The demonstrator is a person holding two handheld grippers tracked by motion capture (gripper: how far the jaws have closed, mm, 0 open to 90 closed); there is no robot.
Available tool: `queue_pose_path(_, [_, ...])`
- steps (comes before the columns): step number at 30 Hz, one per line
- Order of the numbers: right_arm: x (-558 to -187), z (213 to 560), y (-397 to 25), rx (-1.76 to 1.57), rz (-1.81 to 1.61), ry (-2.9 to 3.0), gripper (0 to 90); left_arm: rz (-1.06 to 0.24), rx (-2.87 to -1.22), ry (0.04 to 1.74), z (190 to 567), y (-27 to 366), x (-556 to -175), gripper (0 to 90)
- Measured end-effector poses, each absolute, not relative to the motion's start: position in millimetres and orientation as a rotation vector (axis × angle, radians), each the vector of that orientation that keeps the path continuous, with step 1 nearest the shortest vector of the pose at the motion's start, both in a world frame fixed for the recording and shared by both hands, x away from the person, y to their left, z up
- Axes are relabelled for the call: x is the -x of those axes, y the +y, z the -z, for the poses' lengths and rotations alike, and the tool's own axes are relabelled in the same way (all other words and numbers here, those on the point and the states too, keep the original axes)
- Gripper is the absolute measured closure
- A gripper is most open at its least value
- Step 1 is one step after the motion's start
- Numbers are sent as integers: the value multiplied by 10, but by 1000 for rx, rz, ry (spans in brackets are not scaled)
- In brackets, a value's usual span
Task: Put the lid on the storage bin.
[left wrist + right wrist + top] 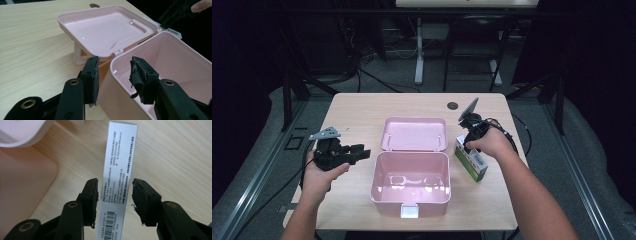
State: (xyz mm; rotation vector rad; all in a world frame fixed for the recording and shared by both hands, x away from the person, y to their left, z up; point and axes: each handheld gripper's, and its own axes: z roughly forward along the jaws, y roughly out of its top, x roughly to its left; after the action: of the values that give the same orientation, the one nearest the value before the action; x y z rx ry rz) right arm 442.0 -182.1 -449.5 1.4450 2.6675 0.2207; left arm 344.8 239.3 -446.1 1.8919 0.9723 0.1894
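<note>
An open pink box (375, 181) sits mid-table, its lid (414, 134) folded back flat behind it. My left gripper (362, 151) hovers open just left of the box. In the left gripper view that gripper (113, 65) has one jaw outside and one jaw over the inside of the box wall (110, 92); contact is unclear. A green and white carton (475, 166) stands right of the box. My right gripper (468, 142) points down over it. In the right gripper view the open gripper (115, 186) straddles the carton's printed silver side (120, 157).
A round cable hole (452, 105) lies in the wooden table (357, 112) behind the lid. The carton stands close to the table's right edge. Beyond the far edge are a desk's white leg (419, 55), dark frames and cables on the floor.
</note>
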Motion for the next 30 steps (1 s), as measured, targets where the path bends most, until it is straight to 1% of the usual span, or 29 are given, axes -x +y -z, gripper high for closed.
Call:
queue_pose_path(6, [-4452, 4578, -1787, -1441, -185, 2681, 556, -188, -1887, 981, 4464, 2412, -3453, 581])
queue_pose_path(8, [-4456, 4598, -1785, -1442, -164, 2679, 587, -187, -1879, 982, 4468, 2420, -3457, 581])
queue_pose_path(14, [-4438, 4604, -1817, -1465, -184, 2678, 615, -187, -1877, 987, 4472, 2431, -3461, 581])
queue_pose_path(22, [-4363, 4603, -1849, -1465, -172, 2688, 616, -183, -1892, 987, 4474, 2428, -3465, 581])
queue_pose_path(30, [-4393, 4607, -1848, -1505, -139, 2700, 607, -184, -1884, 990, 4491, 2415, -3471, 581])
